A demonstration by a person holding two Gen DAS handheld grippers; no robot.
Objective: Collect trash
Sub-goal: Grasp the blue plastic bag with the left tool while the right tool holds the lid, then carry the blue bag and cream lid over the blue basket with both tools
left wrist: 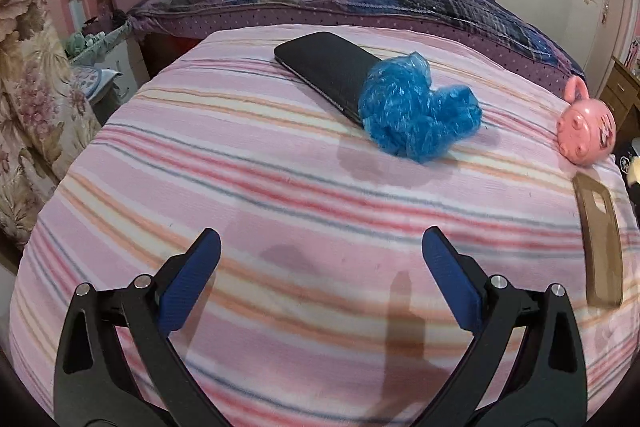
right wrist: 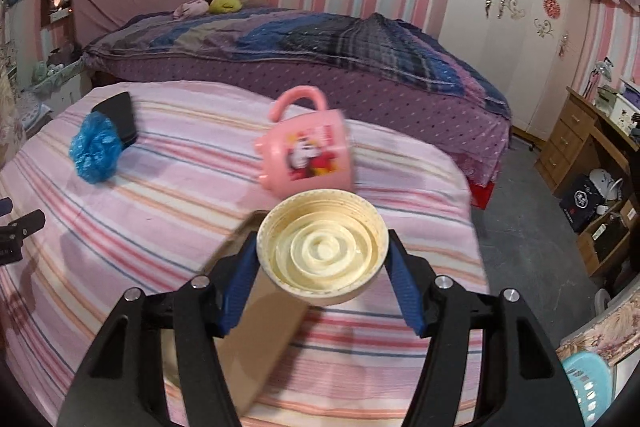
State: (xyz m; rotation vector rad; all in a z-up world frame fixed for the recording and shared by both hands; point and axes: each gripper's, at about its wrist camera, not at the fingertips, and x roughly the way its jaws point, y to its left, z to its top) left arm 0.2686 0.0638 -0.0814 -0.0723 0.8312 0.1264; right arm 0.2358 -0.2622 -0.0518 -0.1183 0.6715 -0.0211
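A crumpled blue plastic bag lies on the pink striped cloth, partly on a black flat case. It also shows in the right wrist view. My left gripper is open and empty, low over the cloth, well short of the bag. My right gripper is shut on a cream plastic lid, its ribbed inside facing me, held above the cloth.
A pink cartoon mug lies on its side beyond the lid; it also shows at the right in the left wrist view. A brown phone case lies near the cloth's right edge. A bed is behind. A blue basket stands on the floor at right.
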